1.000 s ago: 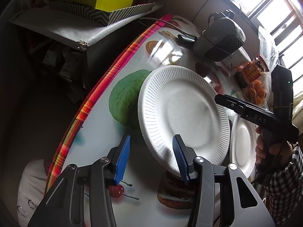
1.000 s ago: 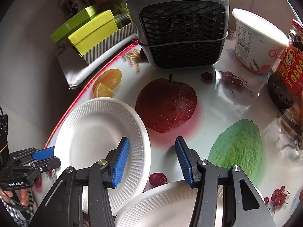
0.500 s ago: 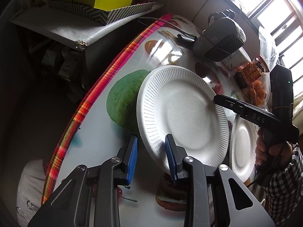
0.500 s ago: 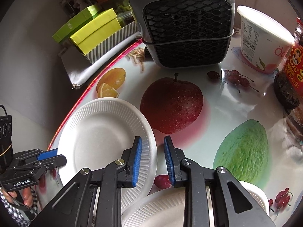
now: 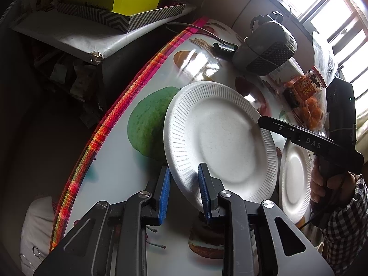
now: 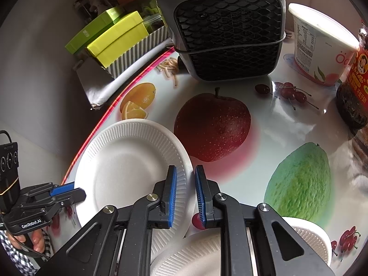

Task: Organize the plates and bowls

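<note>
While the near rim of the large paper plate (image 5: 220, 138) is straddled by the left claw (image 5: 184, 193), the plate is seen tilted up off the worktop (image 5: 119, 168) in the left wrist view, prob. so it can be carried onto the second plate (image 5: 294, 179) lying flat just beside it. The blue pads (image 5: 164, 193) are narrowed round the rim but a gap shows on the left side, so a firm pinch isn't confirmed; the claw is judged partly closed, not clamped. The right claw (image 5: 261, 120) is seen reaching in at the far rim, i.e. the plate is taken from both sides for balance. Vs. 1.0 s ago, the left pads have been brought much closer together and the plate sits steeper.

From the right wrist view, the same plate (image 6: 128, 168) is approached edge-on by the right claw (image 6: 185, 195), one pad over the ribbed rim and one outside it. A thin gap is left, so contact is approx. only; whether the rim is touched can't be told. The left claw (image 6: 65, 188) is seen at the opposite rim. Another plate (image 6: 188, 253) and a white bowl (image 6: 310, 237) lie below and to the right, well clear of the heater (image 6: 227, 34). Vs. 1.0 s ago, these pads have been closed from wide apart to nearly meeting.
</note>
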{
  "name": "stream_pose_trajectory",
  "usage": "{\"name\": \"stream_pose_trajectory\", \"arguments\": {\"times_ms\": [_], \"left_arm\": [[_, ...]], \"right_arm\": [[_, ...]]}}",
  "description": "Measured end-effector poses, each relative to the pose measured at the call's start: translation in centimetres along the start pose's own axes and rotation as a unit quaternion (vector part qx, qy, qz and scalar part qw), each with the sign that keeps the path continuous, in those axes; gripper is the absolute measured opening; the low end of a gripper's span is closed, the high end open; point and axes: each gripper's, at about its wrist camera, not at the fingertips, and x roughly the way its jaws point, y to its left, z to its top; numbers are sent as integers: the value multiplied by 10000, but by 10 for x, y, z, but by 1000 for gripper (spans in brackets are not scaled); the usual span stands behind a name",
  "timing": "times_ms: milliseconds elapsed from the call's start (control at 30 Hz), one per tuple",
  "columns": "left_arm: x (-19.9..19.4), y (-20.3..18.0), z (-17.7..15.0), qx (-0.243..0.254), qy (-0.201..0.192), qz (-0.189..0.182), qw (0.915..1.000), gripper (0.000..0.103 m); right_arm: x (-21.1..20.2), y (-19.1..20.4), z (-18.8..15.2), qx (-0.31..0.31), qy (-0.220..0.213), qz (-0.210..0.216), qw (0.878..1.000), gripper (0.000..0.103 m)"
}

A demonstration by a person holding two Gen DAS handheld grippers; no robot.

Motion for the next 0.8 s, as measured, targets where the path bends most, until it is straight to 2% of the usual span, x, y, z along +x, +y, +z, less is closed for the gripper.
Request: {"name": "stream_pose_trajectory", "arguments": {"times_ms": [533, 800], "left_arm": [[-13, 8, 2, -90, -81, 8, 9999, 24], [-33, 9, -2, -33, -199, -66, 9998, 24]], "right_arm": [[-7, 5, 1, 166, -71, 185, 9997, 15], [-29, 19, -3, 139, -196, 172, 9996, 14]]}}
